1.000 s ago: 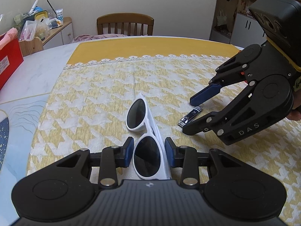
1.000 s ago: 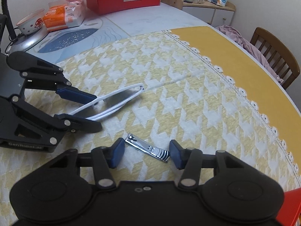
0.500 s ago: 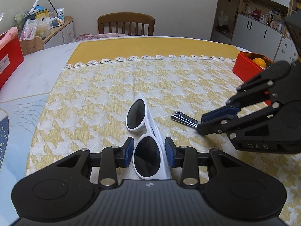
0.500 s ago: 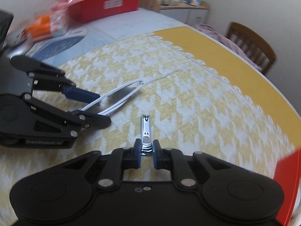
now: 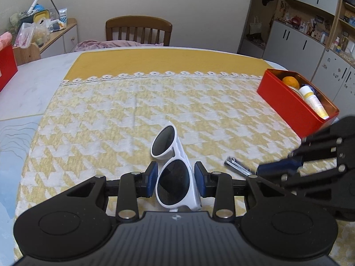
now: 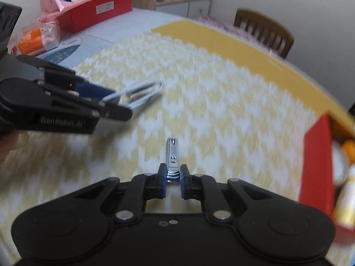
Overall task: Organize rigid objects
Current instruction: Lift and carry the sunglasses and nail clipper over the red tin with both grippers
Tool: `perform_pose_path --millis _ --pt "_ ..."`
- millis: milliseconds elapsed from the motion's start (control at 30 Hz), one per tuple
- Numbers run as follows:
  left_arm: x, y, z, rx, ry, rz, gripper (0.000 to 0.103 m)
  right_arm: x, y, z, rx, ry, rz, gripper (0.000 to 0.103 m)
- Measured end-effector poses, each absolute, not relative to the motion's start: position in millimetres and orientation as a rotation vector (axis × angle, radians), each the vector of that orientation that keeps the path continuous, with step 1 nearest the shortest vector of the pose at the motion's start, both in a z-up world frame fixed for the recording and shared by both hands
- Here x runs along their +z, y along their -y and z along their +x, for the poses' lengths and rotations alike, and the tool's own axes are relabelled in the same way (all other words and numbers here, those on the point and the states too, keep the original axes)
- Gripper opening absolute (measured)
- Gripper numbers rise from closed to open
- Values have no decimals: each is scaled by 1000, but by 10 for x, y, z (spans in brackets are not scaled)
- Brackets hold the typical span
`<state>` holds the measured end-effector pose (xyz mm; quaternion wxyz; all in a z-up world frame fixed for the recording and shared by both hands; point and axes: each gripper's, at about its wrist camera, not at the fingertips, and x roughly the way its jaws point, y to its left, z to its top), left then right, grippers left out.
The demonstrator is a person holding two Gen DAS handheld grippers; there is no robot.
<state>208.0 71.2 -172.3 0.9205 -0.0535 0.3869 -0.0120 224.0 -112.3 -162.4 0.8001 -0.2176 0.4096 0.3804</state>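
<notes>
1 pair of white sunglasses, near centre. 1 metal nail clipper. 2 black grippers: left gripper, right gripper. 1 red tin, far right, containing 1 orange and 1 white bottle. 1 wooden chair, far side. 1 yellow-and-white tablecloth.

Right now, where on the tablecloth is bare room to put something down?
Free: the wide checked stretch between the sunglasses and the lace border, and the plain yellow band beyond. Crowded: the near edge, where both claws work, and the right side by the red box.
</notes>
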Motion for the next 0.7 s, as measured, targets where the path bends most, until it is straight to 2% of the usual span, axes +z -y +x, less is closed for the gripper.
perform_pose_path --millis 67,133,367,467,567,700 --pt "-1725 -660 2068 -29 -796 -100 35 -1648 1165 2234 809 -884 -444 12" --pt "-1722 -623 2052 -29 -793 -85 35 -1667 1141 2263 797 -882 -442 21" --pt "-1737 -584 2031 -4 -803 -76 35 -1696 960 2392 810 -867 -405 23" --pt "-1730 -569 2016 8 -803 -77 35 -1711 912 2370 813 -847 -430 21" --pt "-1713 -543 2004 14 -798 -77 35 -1705 929 2353 810 -846 -424 11" --pt "-1691 -559 2029 21 -818 -148 35 -1655 1024 2313 783 -820 -407 10"
